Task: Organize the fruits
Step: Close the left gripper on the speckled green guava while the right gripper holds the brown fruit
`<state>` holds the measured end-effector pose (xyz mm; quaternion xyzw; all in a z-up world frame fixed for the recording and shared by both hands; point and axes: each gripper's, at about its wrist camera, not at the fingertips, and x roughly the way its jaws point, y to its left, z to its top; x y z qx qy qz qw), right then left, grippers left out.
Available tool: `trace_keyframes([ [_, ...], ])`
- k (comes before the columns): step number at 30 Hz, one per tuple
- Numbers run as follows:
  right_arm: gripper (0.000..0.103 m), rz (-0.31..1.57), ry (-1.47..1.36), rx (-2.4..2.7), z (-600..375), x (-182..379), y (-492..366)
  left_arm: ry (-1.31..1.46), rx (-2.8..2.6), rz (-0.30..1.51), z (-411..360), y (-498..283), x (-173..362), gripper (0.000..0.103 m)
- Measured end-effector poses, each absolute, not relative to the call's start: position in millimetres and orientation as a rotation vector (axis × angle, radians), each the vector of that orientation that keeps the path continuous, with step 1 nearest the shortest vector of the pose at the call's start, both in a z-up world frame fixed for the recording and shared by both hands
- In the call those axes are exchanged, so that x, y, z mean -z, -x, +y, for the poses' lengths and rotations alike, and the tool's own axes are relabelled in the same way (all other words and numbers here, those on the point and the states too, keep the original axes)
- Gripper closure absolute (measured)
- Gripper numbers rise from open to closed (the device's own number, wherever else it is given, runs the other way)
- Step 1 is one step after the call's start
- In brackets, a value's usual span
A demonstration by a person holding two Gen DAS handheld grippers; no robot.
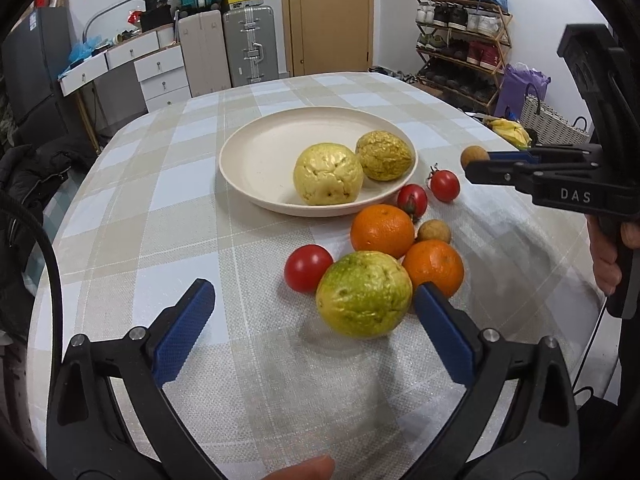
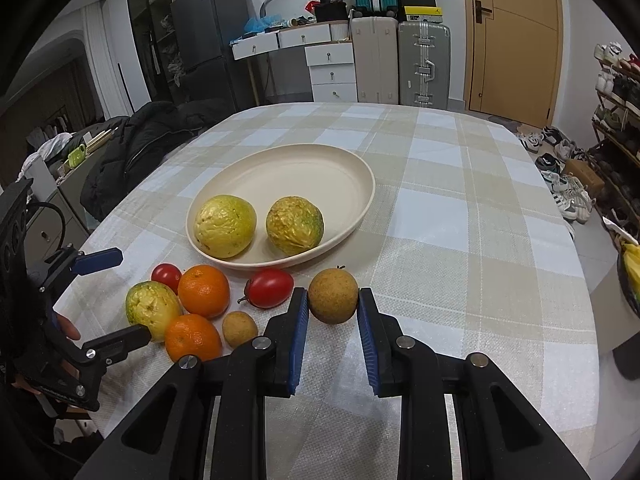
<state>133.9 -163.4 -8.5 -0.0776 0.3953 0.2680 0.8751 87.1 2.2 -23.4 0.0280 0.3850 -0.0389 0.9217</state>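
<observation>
A checked cloth [image 2: 460, 184] covers the surface. Behind it stand a wooden door [image 2: 516, 36], a grey suitcase [image 2: 424, 64] beside a beige one [image 2: 374, 60], white drawers [image 2: 332, 68], a dark fridge [image 2: 208, 40], and a shoe rack [image 1: 464, 36] on the right.

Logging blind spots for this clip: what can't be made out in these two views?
- Third tomato: in the right wrist view, hidden behind the small brown fruit that the right gripper pinches.
- Green-yellow fruit: left wrist view does not settle whether the open left gripper touches it.
- Yellow items beyond the table edge: blurred, unidentifiable.
</observation>
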Motion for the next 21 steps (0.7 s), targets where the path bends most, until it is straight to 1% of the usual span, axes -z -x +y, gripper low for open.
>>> trace_keyframes([
  [2,0.078,0.824,0.164,-0.564,-163,9,-134,-0.074,0.092,0.795,-1,-87,24,0.014],
  [7,0.078,0.825,0.165,-0.564,-164,10,-134,-0.091,0.132,0.821,-8,-87,26,0.029],
  [12,0.078,0.825,0.169,-0.562,-163,11,-135,-0.088,0.154,0.833,-11,-87,28,0.038],
  [15,0.078,0.825,0.17,-0.565,-162,11,-135,-0.082,0.168,0.838,-13,-88,28,0.045],
  [17,0.078,0.825,0.171,-0.564,-162,11,-135,-0.087,0.179,0.838,-15,-87,29,0.053],
  [18,0.078,0.825,0.171,-0.564,-162,11,-135,-0.092,0.184,0.837,-16,-87,29,0.055],
  [21,0.078,0.825,0.171,-0.564,-162,11,-135,-0.117,0.182,0.829,-19,-85,29,0.055],
])
